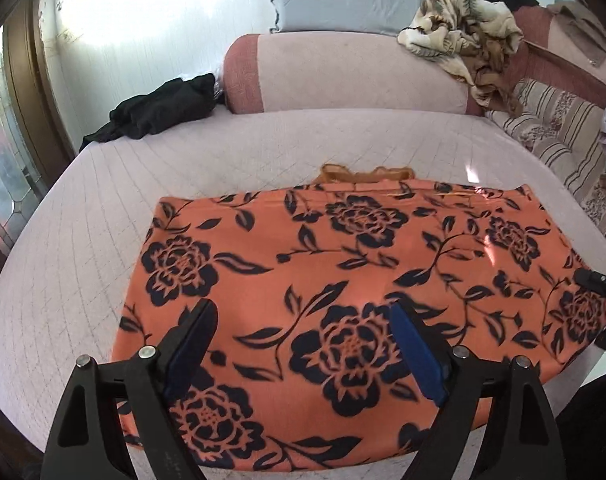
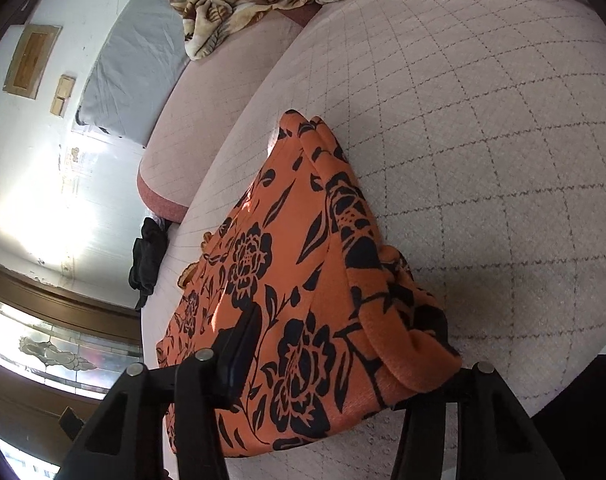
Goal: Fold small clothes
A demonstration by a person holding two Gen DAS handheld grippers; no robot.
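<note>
Left wrist view: the orange floral garment (image 1: pixel 343 292) lies spread flat on the quilted bed (image 1: pixel 83 240), and the left gripper (image 1: pixel 303 336) hangs wide open above its near half, holding nothing. Right wrist view: the right gripper (image 2: pixel 343 356) is open too, straddling the garment's folded corner (image 2: pixel 399 320); one finger is hidden under cloth.

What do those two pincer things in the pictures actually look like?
Each is a matte black plastic claw with two long, flat fingers. The left gripper has blue pads lining the fingers' inner faces, silver round pivot pins at the joints and triangular cut-outs in its arms. The right gripper has the same black build and silver pins; its pad looks dark. No cables or sleeves show.
</note>
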